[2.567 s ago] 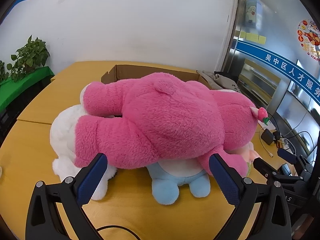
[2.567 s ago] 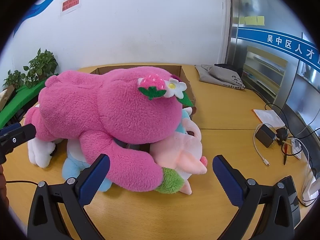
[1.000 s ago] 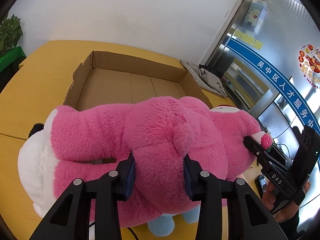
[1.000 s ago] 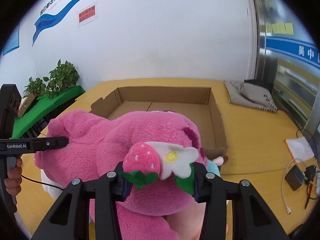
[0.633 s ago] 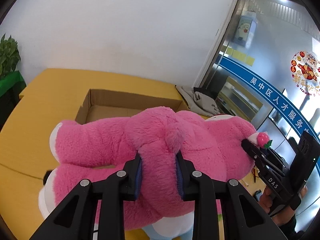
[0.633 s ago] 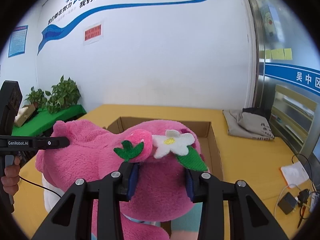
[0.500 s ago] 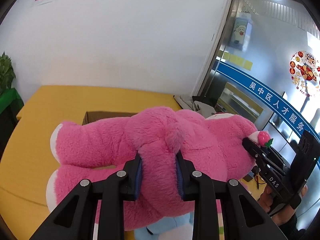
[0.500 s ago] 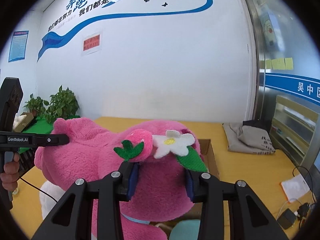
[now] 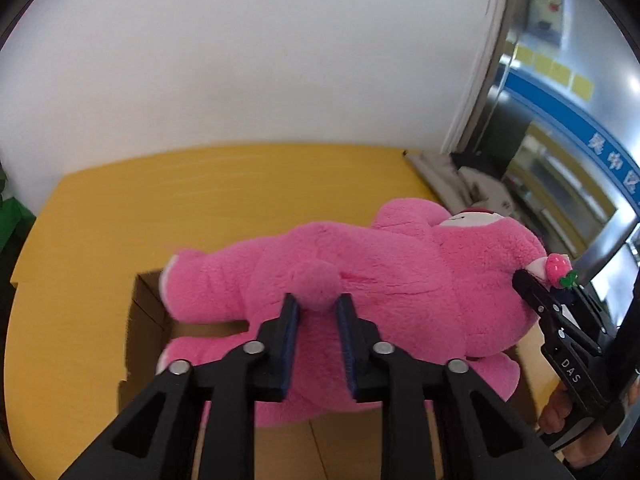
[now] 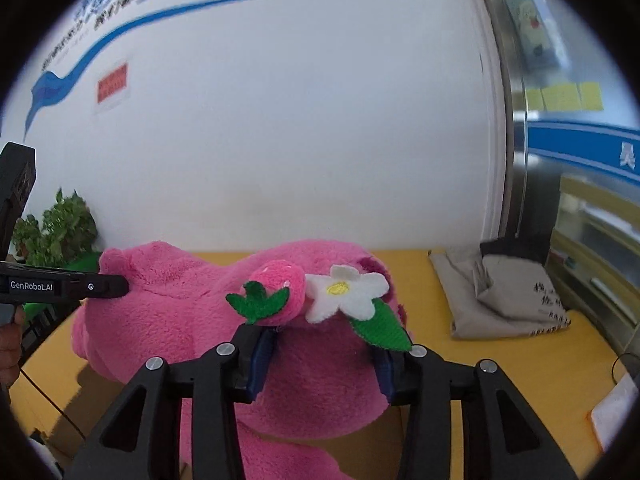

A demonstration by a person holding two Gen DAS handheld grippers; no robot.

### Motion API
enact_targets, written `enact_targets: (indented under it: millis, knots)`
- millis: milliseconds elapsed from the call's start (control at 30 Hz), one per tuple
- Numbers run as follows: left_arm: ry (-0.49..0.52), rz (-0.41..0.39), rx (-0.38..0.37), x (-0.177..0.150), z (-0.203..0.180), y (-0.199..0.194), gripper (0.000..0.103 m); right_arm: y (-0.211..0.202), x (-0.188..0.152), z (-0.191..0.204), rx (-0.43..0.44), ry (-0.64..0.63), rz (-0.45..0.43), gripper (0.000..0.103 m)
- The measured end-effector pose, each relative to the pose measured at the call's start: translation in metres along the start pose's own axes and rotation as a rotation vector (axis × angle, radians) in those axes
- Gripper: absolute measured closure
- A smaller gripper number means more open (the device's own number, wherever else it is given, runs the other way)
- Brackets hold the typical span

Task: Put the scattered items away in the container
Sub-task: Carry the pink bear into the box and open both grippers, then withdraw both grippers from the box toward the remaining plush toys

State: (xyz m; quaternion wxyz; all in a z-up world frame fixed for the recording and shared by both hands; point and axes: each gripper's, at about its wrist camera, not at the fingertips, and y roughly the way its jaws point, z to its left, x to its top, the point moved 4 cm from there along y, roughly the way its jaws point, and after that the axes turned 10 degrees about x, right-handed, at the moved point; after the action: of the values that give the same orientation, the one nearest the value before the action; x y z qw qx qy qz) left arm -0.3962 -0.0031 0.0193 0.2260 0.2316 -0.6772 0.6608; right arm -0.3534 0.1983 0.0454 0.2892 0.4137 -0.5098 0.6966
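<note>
A big pink plush bear (image 9: 400, 280) hangs lifted between both grippers above the brown cardboard box (image 9: 148, 320). My left gripper (image 9: 316, 312) is shut on the bear's rump, just below its small round tail. My right gripper (image 10: 320, 356) is shut on the bear's head (image 10: 200, 312), under the strawberry and white flower decoration (image 10: 344, 292). The right gripper also shows at the right of the left wrist view (image 9: 560, 328); the left gripper shows at the left of the right wrist view (image 10: 64, 286). The bear hides most of the box.
The yellow table (image 9: 200, 200) stretches back to a white wall. A grey cloth bag (image 10: 504, 300) lies at the table's far right. A green potted plant (image 10: 56, 232) stands at the left. Paper (image 10: 612, 408) lies at the right edge.
Both grippers closed on the pink bear and lifted it off the other plush toys. It has since moved forward over the box, and the toys below have dropped out of view.
</note>
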Motion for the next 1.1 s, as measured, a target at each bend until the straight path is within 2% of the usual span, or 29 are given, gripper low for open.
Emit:
enact_targets:
  millis: [67, 100, 133, 200, 233, 267, 300, 333, 433, 500, 567, 667, 767, 833, 1000, 1100]
  knots:
    - [0.000, 0.111, 0.015, -0.020, -0.002, 0.047, 0.088, 0.044, -0.033, -0.012, -0.029, 0.023, 0.179, 0.059]
    - [-0.006, 0.135, 0.007, -0.027, -0.002, 0.058, 0.088, 0.057, -0.046, -0.017, -0.064, 0.020, 0.247, 0.057]
    - [-0.015, 0.128, 0.004, -0.030, 0.000, 0.059, 0.088, 0.062, -0.053, -0.021, -0.091, 0.007, 0.276, 0.055]
    - [-0.034, 0.107, -0.009, -0.026, 0.005, 0.047, 0.084, 0.054, -0.047, -0.026, -0.049, 0.036, 0.249, 0.046]
    - [-0.044, 0.102, -0.015, -0.023, 0.009, 0.039, 0.071, 0.046, -0.041, -0.028, -0.038, 0.052, 0.234, 0.042]
    - [-0.056, 0.094, -0.021, -0.020, 0.014, 0.028, 0.060, 0.036, -0.035, -0.030, -0.032, 0.074, 0.217, 0.032]
    - [-0.071, 0.081, -0.028, -0.018, 0.021, 0.016, 0.039, 0.028, -0.030, -0.031, -0.024, 0.098, 0.200, 0.024]
    - [-0.085, 0.061, -0.034, -0.018, 0.027, 0.003, 0.025, 0.017, -0.026, -0.033, -0.011, 0.121, 0.181, 0.024]
    - [-0.100, -0.021, -0.003, -0.027, 0.035, -0.050, 0.010, -0.024, -0.022, -0.027, 0.019, 0.152, 0.143, 0.023]
    - [-0.080, -0.079, 0.027, -0.040, 0.039, -0.088, 0.000, -0.048, -0.026, -0.009, 0.014, 0.116, 0.130, 0.021]
    - [-0.067, -0.135, 0.069, -0.063, 0.047, -0.127, 0.000, -0.072, -0.033, 0.010, 0.014, 0.048, 0.127, 0.021]
    - [-0.043, -0.168, 0.095, -0.088, 0.041, -0.162, 0.000, -0.093, -0.038, 0.035, 0.008, -0.033, 0.135, 0.021]
    - [-0.020, -0.217, 0.134, -0.120, 0.041, -0.194, 0.000, -0.118, -0.039, 0.054, -0.030, -0.048, 0.105, 0.021]
    - [-0.040, -0.247, 0.157, -0.142, 0.047, -0.215, 0.000, -0.135, -0.042, 0.064, -0.049, -0.046, 0.084, 0.021]
    - [-0.138, -0.248, 0.134, -0.195, 0.057, -0.238, 0.000, -0.169, -0.065, 0.087, -0.087, -0.052, 0.079, 0.021]
    - [-0.144, -0.268, 0.166, -0.212, 0.054, -0.247, 0.000, -0.178, -0.082, 0.096, -0.072, -0.056, 0.097, 0.021]
